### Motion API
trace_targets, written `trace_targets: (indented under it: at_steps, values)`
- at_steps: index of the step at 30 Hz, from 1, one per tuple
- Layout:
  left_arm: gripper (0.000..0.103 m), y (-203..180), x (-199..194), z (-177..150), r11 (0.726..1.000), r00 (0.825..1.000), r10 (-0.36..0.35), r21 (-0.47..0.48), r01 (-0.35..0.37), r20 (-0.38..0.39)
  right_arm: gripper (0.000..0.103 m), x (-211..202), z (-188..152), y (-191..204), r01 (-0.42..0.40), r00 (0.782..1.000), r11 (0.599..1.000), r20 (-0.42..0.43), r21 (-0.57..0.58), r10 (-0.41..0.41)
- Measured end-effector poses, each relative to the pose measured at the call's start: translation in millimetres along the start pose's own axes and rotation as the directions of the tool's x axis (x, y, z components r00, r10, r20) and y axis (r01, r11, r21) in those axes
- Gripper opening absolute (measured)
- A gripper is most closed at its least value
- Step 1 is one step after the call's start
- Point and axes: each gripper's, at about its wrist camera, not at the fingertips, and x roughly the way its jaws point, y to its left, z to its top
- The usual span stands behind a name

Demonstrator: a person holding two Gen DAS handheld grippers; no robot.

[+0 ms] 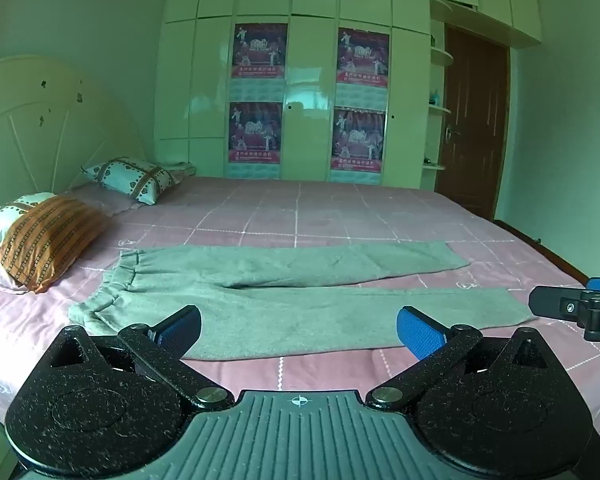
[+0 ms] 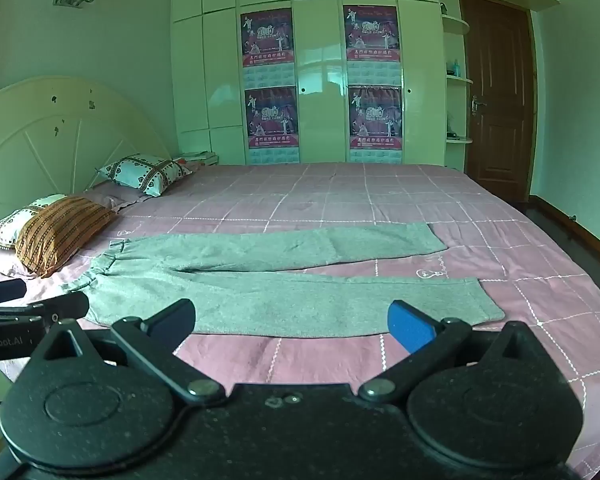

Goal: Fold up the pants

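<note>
Grey pants (image 1: 284, 300) (image 2: 276, 284) lie flat on the pink checked bed, waistband to the left, both legs stretched to the right and slightly apart. My left gripper (image 1: 298, 330) hovers open above the near edge of the pants, nothing between its blue pads. My right gripper (image 2: 292, 322) is open too, over the near leg, empty. The right gripper's tip (image 1: 572, 306) shows at the right edge of the left wrist view. At the left edge of the right wrist view, the left gripper's tip (image 2: 40, 310) pokes in.
Two patterned pillows (image 1: 48, 236) (image 2: 144, 174) rest at the headboard (image 1: 40, 120) on the left. A white wardrobe with posters (image 1: 308, 96) stands behind the bed, a brown door (image 1: 474, 120) to its right. Bare bedsheet (image 2: 340, 196) lies beyond the pants.
</note>
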Motion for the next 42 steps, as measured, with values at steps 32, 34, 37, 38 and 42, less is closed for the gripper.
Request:
trace_targets:
  at_steps: [32,34,37,38,42]
  values:
    - [0.103,-3.6,0.1,-0.4,1.000,1.000,0.006,0.000,-0.006,0.006,0.097,1.5,-0.8,-0.5,0.002,1.000,1.000,0.000,0.004,-0.002]
    - [0.103,-3.9,0.4,-0.9,1.000,1.000,0.003,0.003,-0.003,0.005,0.097,1.6,-0.8,-0.7,0.002,1.000,1.000,0.000,0.005,-0.002]
    - [0.103,-3.7,0.3,-1.5,1.000,1.000,0.003,0.005,-0.003,0.005,0.097,1.7,-0.9,-1.0,0.002,1.000,1.000,-0.001,0.004,-0.002]
    - [0.103,-3.9,0.0,-1.3,1.000,1.000,0.004,0.005,-0.004,0.006,0.097,1.8,-0.8,-1.0,0.003,1.000,1.000,-0.001,0.004,-0.003]
    - [0.103,-3.9,-0.9,-0.3,1.000,1.000,0.007,0.004,-0.007,0.006,0.097,1.9,-0.9,-0.9,0.003,1.000,1.000,-0.001,0.004,-0.003]
